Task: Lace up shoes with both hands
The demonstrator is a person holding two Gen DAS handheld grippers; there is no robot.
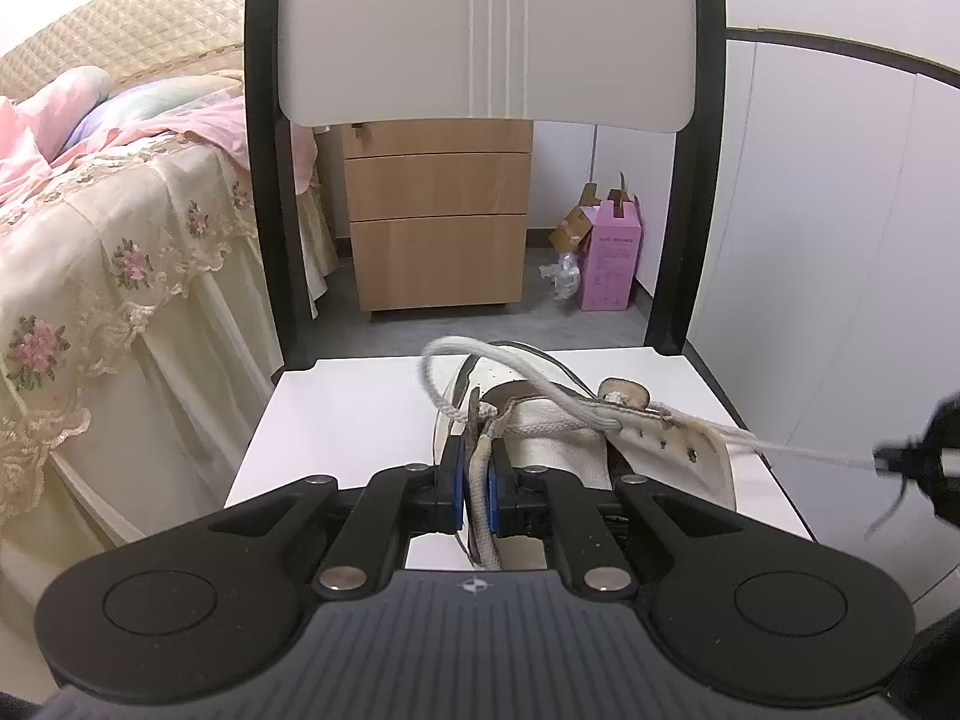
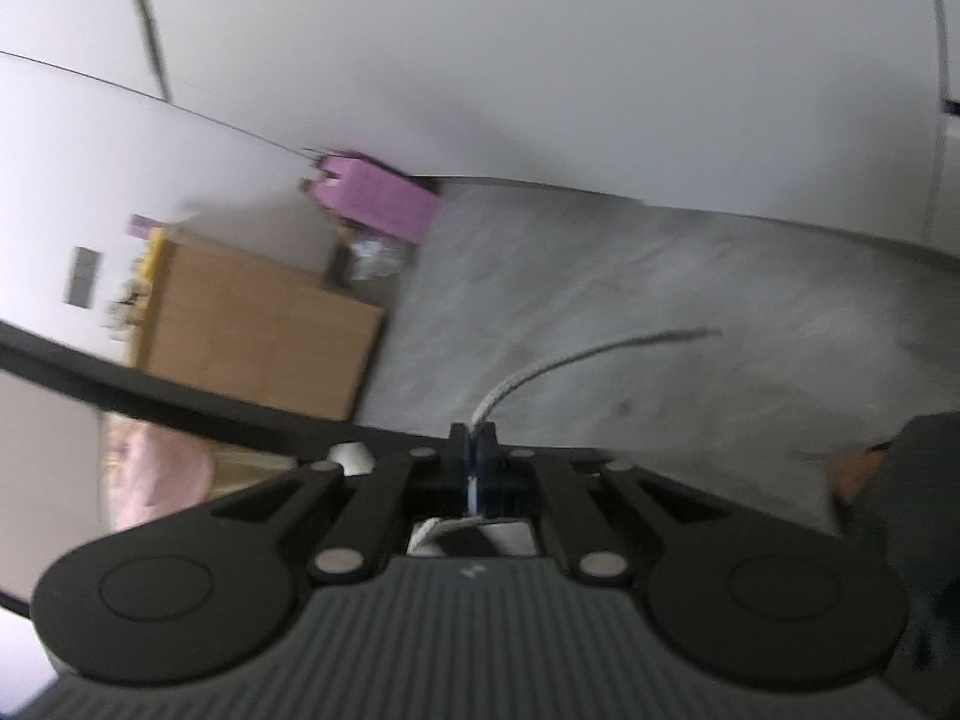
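A white shoe (image 1: 558,420) lies on the white chair seat (image 1: 336,420), toe pointing away. My left gripper (image 1: 478,480) is shut on the shoe's left eyelet flap, its blue pads pressing the cloth edge. A white lace (image 1: 798,450) runs taut from the right eyelets out to the right, where my right gripper (image 1: 900,459) holds it at the frame's edge. In the blurred right wrist view my right gripper (image 2: 474,450) is shut on the lace (image 2: 540,369), whose free end curves out ahead over the floor. A loose loop of lace (image 1: 438,354) arcs over the toe.
The chair's white backrest (image 1: 480,30) with black frame stands right behind the shoe. Beyond it are a wooden drawer unit (image 1: 438,216), a pink box (image 1: 612,258) and grey floor. A bed with floral cover (image 1: 108,228) is at left, a white wall (image 1: 840,210) at right.
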